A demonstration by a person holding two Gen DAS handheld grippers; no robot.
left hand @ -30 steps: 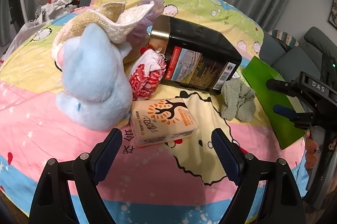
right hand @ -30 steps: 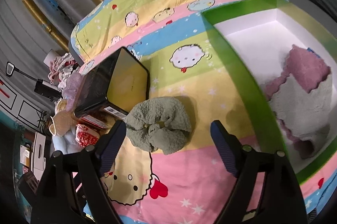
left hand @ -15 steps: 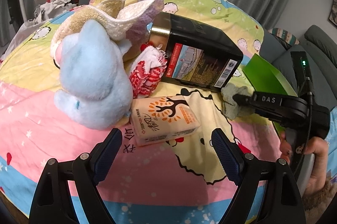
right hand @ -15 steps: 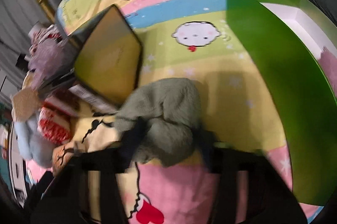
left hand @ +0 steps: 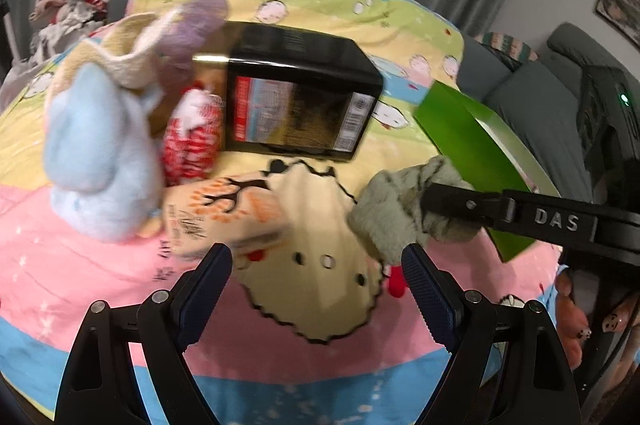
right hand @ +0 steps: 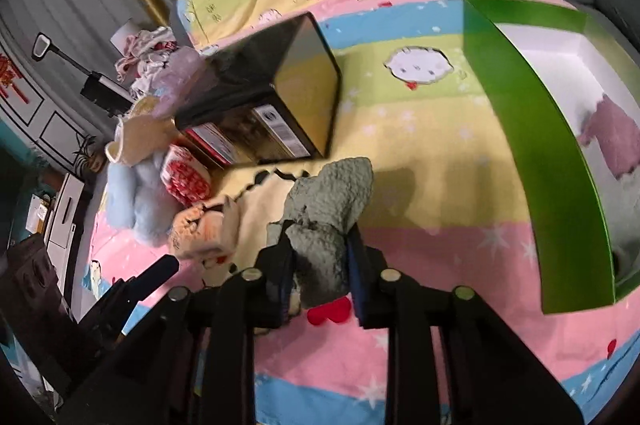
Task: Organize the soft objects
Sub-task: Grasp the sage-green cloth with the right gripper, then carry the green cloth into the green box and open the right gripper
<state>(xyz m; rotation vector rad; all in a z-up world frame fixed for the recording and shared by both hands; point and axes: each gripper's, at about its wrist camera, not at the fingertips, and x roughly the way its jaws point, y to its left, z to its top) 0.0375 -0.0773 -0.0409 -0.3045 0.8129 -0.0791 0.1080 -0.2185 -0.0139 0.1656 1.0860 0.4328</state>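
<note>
My right gripper [right hand: 318,257] is shut on a grey-green fuzzy cloth [right hand: 330,201] and holds it over the patterned blanket; the cloth also shows in the left wrist view [left hand: 400,205], clamped by the right gripper's black finger. A green box [right hand: 536,153] with a white inside stands to the right and holds a purple-and-grey soft item [right hand: 612,137]. My left gripper [left hand: 316,285] is open and empty above the blanket. Ahead of it lie a light blue plush [left hand: 96,153], a red-and-white cloth [left hand: 192,141], a cream-and-lilac soft pile [left hand: 160,49] and an orange-printed tissue pack [left hand: 224,209].
A black rectangular tin [left hand: 300,89] lies on its side in the middle of the blanket [left hand: 120,285]. The green box's near wall [left hand: 476,153] rises at the right. A clothes heap [left hand: 68,1] sits far left, a grey sofa [left hand: 560,81] far right.
My right gripper came down onto the grey-green cloth, shut on it and raised it. The left gripper shifted slightly to the right and stayed open.
</note>
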